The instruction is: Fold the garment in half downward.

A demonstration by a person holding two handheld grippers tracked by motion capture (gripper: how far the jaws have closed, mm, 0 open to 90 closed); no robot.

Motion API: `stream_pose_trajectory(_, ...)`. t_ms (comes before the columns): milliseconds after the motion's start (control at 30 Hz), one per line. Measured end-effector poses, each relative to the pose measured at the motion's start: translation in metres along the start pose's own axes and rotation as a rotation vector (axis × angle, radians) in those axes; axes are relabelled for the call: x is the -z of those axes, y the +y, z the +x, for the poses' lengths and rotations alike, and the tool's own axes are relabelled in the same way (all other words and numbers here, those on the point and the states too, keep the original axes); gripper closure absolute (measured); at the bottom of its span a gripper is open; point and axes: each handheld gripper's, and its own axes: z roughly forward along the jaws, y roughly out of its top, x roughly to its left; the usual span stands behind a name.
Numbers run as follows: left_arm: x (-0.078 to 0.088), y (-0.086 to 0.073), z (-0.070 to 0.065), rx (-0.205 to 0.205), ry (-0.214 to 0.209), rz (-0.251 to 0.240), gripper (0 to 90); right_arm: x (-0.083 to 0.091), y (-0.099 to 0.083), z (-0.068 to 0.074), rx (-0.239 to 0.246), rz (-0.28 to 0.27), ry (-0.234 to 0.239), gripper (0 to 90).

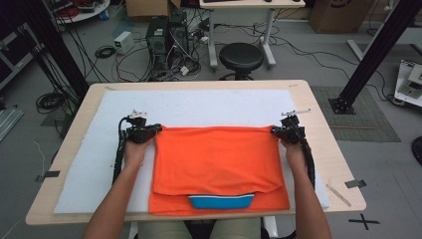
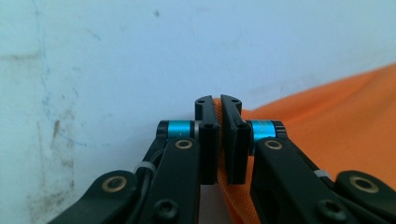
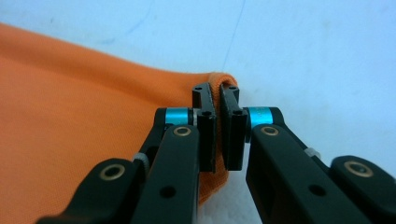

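My forearms reach forward, well apart. My left hand-held gripper (image 1: 149, 130) and right hand-held gripper (image 1: 281, 130) both have jaws pinched nearly together on cloth.

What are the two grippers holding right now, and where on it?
Both hold the orange garment: left gripper at its far left corner, right gripper at its far right corner, jaws shut on the fold.

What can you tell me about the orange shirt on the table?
The orange shirt looks like soft knit cloth, folded flat on the white mat. A blue collar band with a white edge peeks out at its near edge. The left gripper and right gripper each pinch a far corner of the fold, jaws shut on the cloth.
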Motion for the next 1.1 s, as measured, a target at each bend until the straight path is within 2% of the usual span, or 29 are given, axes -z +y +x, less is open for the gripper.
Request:
stream_pose_trajectory(67,0.001,0.004,-0.001,0.003,0.003,-0.026,85.8,0.003,0.002,0.0,0.011,-0.031,-0.023,87.4)
stream_pose_trajectory(167,0.0,0.008,0.0,0.02,-0.008,-0.09,85.9,0.005,0.005,-0.001,0.021,-0.07,-0.05,87.5)
stream_pose_trajectory(300,-0.006,0.006,0.007,0.049,-0.026,-0.127,85.8,0.002,0.013,-0.007,-0.001,-0.109,-0.05,87.4)
stream_pose_trajectory(367,-0.009,0.005,0.009,0.046,-0.029,-0.152,85.7,-0.002,0.019,-0.008,-0.001,-0.112,-0.054,87.4)
stream_pose_trajectory(433,-0.013,0.005,0.01,0.011,-0.023,-0.172,85.7,-0.005,0.024,-0.008,0.011,-0.123,-0.07,87.3)
stream_pose_trajectory(533,-0.017,0.012,0.011,0.02,-0.036,-0.154,85.7,-0.01,0.028,-0.008,0.0,-0.125,-0.084,87.2)
stream_pose_trajectory(633,-0.021,0.023,0.008,-0.011,-0.031,-0.183,85.7,-0.012,0.032,-0.01,-0.005,-0.131,-0.105,87.3)
stream_pose_trajectory(667,-0.024,0.027,0.008,-0.01,-0.034,-0.163,85.7,-0.013,0.033,-0.01,-0.011,-0.135,-0.111,87.2)
stream_pose_trajectory(733,-0.028,0.032,0.008,-0.014,-0.035,-0.155,85.7,-0.014,0.034,-0.013,-0.022,-0.139,-0.117,87.2)
stream_pose_trajectory(800,-0.031,0.033,0.007,-0.025,-0.034,-0.184,85.6,-0.016,0.035,-0.015,-0.037,-0.145,-0.12,87.2)
stream_pose_trajectory(933,-0.038,0.029,0.012,0.009,-0.039,-0.141,84.5,-0.022,0.034,-0.015,-0.043,-0.145,-0.129,86.8)
stream_pose_trajectory(967,-0.039,0.028,0.012,0.029,-0.038,-0.138,80.5,-0.023,0.033,-0.014,-0.037,-0.138,-0.13,86.2)
stream_pose_trajectory(1000,-0.039,0.028,0.013,0.049,-0.039,-0.127,70.0,-0.024,0.033,-0.013,-0.036,-0.133,-0.137,84.6)
stream_pose_trajectory(1033,-0.038,0.027,0.014,0.058,-0.039,-0.116,61.1,-0.025,0.033,-0.011,-0.034,-0.131,-0.144,79.5)
stream_pose_trajectory(1100,-0.034,0.026,0.014,0.066,-0.042,-0.091,49.3,-0.024,0.033,-0.01,-0.07,-0.138,-0.133,61.4)
